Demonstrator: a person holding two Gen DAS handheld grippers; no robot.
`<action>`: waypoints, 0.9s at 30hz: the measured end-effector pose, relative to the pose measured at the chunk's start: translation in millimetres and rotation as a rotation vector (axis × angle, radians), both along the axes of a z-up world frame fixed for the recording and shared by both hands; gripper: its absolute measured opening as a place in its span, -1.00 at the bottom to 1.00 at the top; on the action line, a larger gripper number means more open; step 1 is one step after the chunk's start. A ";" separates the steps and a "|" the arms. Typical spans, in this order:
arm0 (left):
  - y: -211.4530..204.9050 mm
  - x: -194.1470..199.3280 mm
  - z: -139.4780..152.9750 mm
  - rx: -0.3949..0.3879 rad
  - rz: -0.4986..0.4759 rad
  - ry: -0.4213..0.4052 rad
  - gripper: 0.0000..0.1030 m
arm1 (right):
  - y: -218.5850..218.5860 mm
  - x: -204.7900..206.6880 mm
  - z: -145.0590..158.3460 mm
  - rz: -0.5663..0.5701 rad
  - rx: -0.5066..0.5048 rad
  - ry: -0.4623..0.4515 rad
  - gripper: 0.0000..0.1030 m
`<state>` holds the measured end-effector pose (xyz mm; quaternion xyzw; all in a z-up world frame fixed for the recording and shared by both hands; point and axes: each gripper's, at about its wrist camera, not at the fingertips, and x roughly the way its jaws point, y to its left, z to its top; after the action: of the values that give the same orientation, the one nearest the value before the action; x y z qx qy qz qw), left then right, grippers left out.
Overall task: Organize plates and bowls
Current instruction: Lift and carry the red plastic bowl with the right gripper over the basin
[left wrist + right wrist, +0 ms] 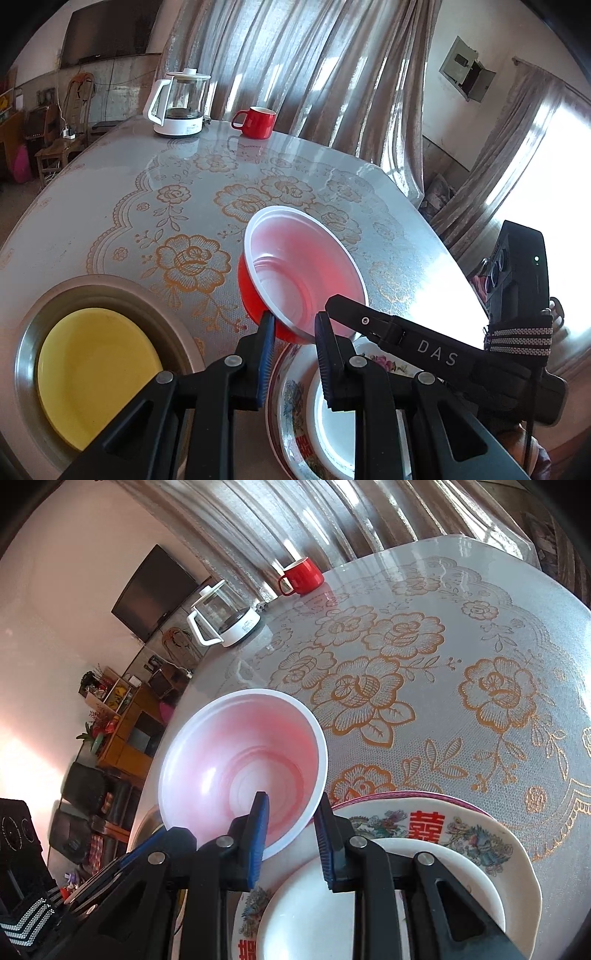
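Red outside and white within, the bowl [303,266] hangs tilted in the air, carried by both grippers at once. The left gripper [295,328] has its jaws nearly together, pinching the near rim of the bowl, one blue pad against the red wall and the other inside. In the right wrist view the right gripper [290,812] does the same on another part of the rim, one pad inside the bowl [243,768], the other outside, and its black finger shows in the left view reaching into the bowl from the right. Two grips on a thin, light rim probably keep it from swinging or slipping while it is carried. Just below and behind the jaws lies a stack: a white plate [369,897] on a patterned plate [480,834], so the bowl seems to be travelling over them. Left of the left jaws a yellow plate [96,373] sits in a steel basin [29,354], perhaps a sorting place. Far ahead of the jaws, at the far edge of the table [110,206], stand a kettle [181,103] and a red mug [258,122], well clear of the work.
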<state>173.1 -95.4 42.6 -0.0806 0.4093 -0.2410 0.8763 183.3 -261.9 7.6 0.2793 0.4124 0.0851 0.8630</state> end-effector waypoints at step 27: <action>70.2 -36.8 13.6 -0.067 0.056 -0.025 -0.58 | 61.4 -16.7 24.3 0.132 0.012 -0.056 -0.61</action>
<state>136.3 -25.2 56.2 -0.1184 0.3878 -0.2310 0.8844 166.6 -200.5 31.9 0.2542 0.4049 0.1522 0.8650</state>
